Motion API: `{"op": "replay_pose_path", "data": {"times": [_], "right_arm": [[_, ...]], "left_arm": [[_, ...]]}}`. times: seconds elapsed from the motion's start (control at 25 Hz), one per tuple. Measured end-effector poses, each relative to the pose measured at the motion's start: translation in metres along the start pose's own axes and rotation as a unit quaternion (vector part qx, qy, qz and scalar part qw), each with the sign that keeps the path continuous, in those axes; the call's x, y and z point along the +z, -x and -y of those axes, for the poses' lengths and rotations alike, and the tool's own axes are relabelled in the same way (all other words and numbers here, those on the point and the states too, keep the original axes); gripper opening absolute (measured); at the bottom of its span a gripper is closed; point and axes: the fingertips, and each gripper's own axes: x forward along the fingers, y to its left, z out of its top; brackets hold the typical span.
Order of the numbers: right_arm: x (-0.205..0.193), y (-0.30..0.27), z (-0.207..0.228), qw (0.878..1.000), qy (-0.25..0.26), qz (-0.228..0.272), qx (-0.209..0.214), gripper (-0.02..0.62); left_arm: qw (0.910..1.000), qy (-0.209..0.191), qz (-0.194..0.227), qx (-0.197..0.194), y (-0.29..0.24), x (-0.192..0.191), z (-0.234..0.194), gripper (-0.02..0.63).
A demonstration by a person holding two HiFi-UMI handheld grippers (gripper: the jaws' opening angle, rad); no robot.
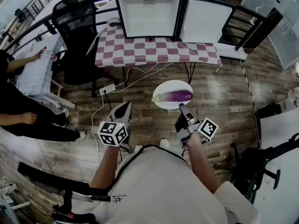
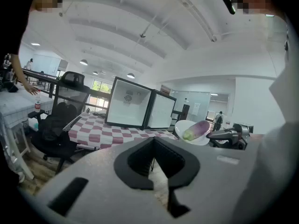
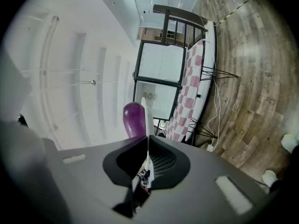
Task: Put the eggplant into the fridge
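Eggplant (image 1: 176, 96): purple, green stem end, lying lengthwise on a white plate (image 1: 163, 87) held above the wooden floor (image 1: 224, 97), well short of the fridge (image 1: 148, 13).
Right gripper (image 1: 181, 107): level, fingers clenched on the plate's near rim, carrying plate and eggplant together.
Left gripper (image 1: 126, 105): tilted slightly down, fingers closed with nothing between them.
Fridge: white box on the checkered worktop (image 1: 154, 50), door (image 1: 205, 21) swung open to its right, interior bare.
Step in hand, by judgement: transport toward the fridge, insertion not yet done.
Next move calls for: walking the plate forward, kept level so the eggplant cannot roll, then lifting it over the worktop edge into the opening
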Motion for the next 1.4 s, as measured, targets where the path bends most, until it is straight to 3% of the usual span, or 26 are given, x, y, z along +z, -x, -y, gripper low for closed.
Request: {"op": "replay_pose_path", "data": {"times": [0.96,1.4], "right_arm": [[0.011,-0.006,0.0,1.0,-0.003,-0.01,0.003,0.023],[0.034,0.007,0.006,1.0,-0.001,-0.024,0.007,0.023]], "left_arm": [[1.0,0.004,-0.003,0.008,-0.015,-0.001,-0.003,0.006],[0.9999,-0.001,-0.005,0.009,-0.031,-0.006,0.024,0.006]]}}
